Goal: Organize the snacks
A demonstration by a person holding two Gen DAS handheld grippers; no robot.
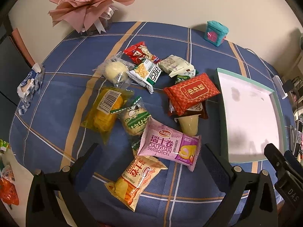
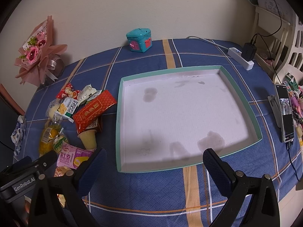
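Many wrapped snacks lie in a loose heap on the blue plaid table point(image 1: 62, 70) in my left wrist view. My left fingers point(image 1: 151, 151) are spread wide and hold nothing; they hang over the near end of the heap. Between them lies an orange Swiss roll pack point(image 1: 135, 179), and just beyond it a pink Swiss roll pack point(image 1: 168, 147) overlaps its top. Farther out lie a yellow cake pack point(image 1: 106, 111), a green-printed bun pack point(image 1: 134, 121), a pale jelly cup point(image 1: 189, 124), a red cake pack point(image 1: 191, 92), a green biscuit pack point(image 1: 147, 73), a round white bun point(image 1: 115, 71) and a red snack bag point(image 1: 141, 53). To the right of the heap lies a shallow white tray with a teal rim point(image 1: 221, 98). A pink bouquet point(image 1: 85, 1) and a small teal box point(image 1: 216, 32) stand at the far edge of the table.

From my right wrist, the tray point(image 2: 119, 124) fills the middle, with nothing in it but grey stains. My right fingers point(image 2: 154, 162) are spread too, gripping nothing, above the tray's near rim. The snack heap point(image 2: 75, 117) lies to the left of the tray, with the red cake pack point(image 2: 94, 111) close to its rim. My left gripper body point(image 2: 20, 183) shows at the lower left. A phone point(image 2: 286, 113) leans on a stand at the right, beyond it a white power strip point(image 2: 240, 58).
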